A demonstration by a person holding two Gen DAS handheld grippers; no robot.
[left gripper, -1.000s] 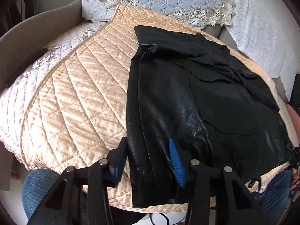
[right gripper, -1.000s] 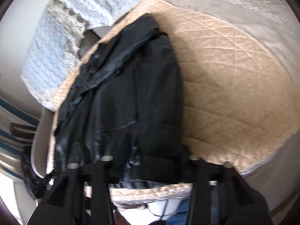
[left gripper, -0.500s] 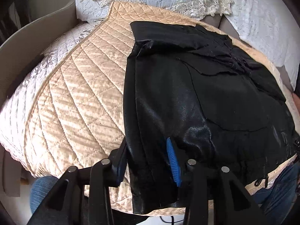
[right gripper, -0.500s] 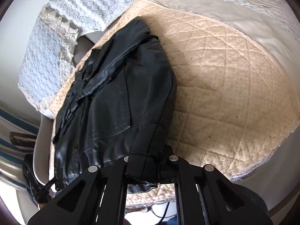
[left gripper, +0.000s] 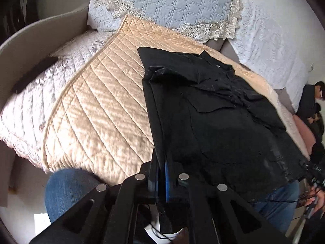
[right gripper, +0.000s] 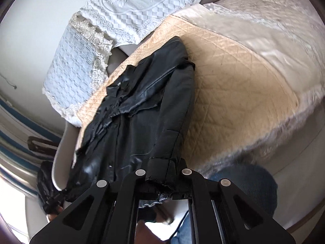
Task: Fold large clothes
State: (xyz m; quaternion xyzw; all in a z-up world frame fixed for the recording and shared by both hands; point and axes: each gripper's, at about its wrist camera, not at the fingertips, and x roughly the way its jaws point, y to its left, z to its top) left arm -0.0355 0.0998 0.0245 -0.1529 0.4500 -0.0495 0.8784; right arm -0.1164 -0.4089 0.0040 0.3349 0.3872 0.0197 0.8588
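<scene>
A black leather jacket [left gripper: 219, 122] lies spread on a beige quilted cover [left gripper: 101, 109], collar at the far end. My left gripper [left gripper: 162, 174] is shut on the jacket's near left hem edge, blue pads pressed on the fabric. In the right wrist view the jacket [right gripper: 142, 105] lies lengthwise on the beige cover [right gripper: 233, 85], and my right gripper [right gripper: 164, 174] is shut on the cuffed near right corner, which bunches between the fingers.
A grey-blue lace-edged cushion [left gripper: 174, 4] and white embossed cushions [left gripper: 270, 46] stand behind the cover. A white quilt [left gripper: 26, 105] lies at the left. The person's jeans-clad knees [left gripper: 67, 189] are at the near edge. Another person [left gripper: 310, 101] is at far right.
Both grippers have closed on the jacket's near hem: the left from wide open to shut, the right from open to shut. The near edge is lifted slightly.
</scene>
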